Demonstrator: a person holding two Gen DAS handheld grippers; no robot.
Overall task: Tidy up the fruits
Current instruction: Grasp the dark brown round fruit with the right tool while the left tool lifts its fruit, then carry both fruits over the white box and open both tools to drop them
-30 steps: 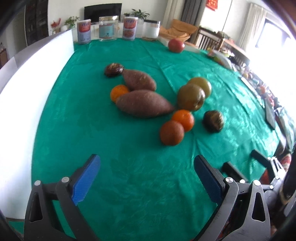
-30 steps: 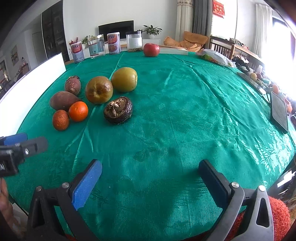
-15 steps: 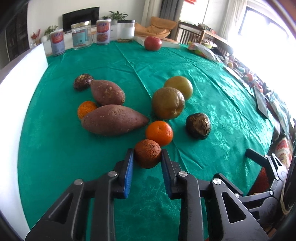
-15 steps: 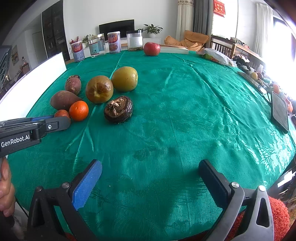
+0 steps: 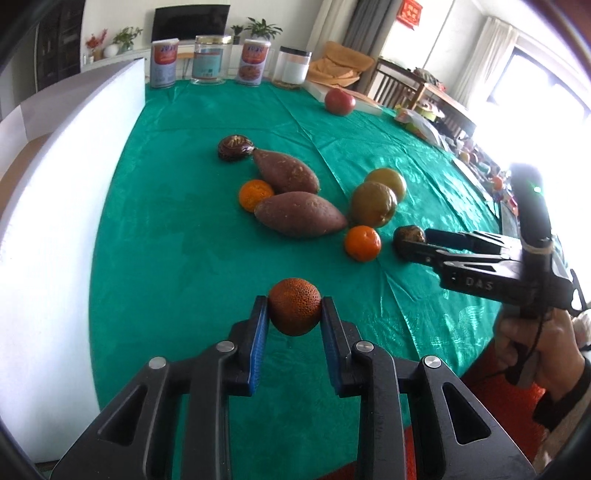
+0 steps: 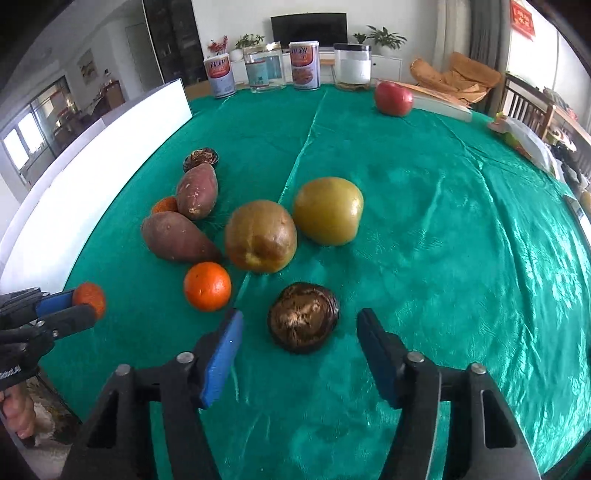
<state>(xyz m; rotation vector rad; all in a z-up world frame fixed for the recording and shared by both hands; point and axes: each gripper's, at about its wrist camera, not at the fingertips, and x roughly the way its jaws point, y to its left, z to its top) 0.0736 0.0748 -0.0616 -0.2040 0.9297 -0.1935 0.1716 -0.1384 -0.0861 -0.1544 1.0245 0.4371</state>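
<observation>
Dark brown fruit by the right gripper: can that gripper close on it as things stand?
Probably yes. The right gripper is open with the dark brown fruit lying between its fingertips, and nothing sits between them. The bright orange lies clear to the left.

Living room, white walls. Table under a shiny green tablecloth (image 6: 461, 206). White board (image 5: 55, 221) stands along the table's left edge. Dark TV (image 6: 309, 25) on the far wall above a low white cabinet (image 6: 386, 68) with potted plants (image 6: 382, 37) on top. Four jars (image 6: 308, 64) line the table's far edge. Grey curtain (image 6: 487, 40) and red wall hanging (image 6: 521, 16) at far right. Wooden chairs (image 5: 397, 86) and a tan cushion (image 6: 461, 75) behind. Bright window (image 5: 546, 70) on the right, glare on the cloth.
</observation>
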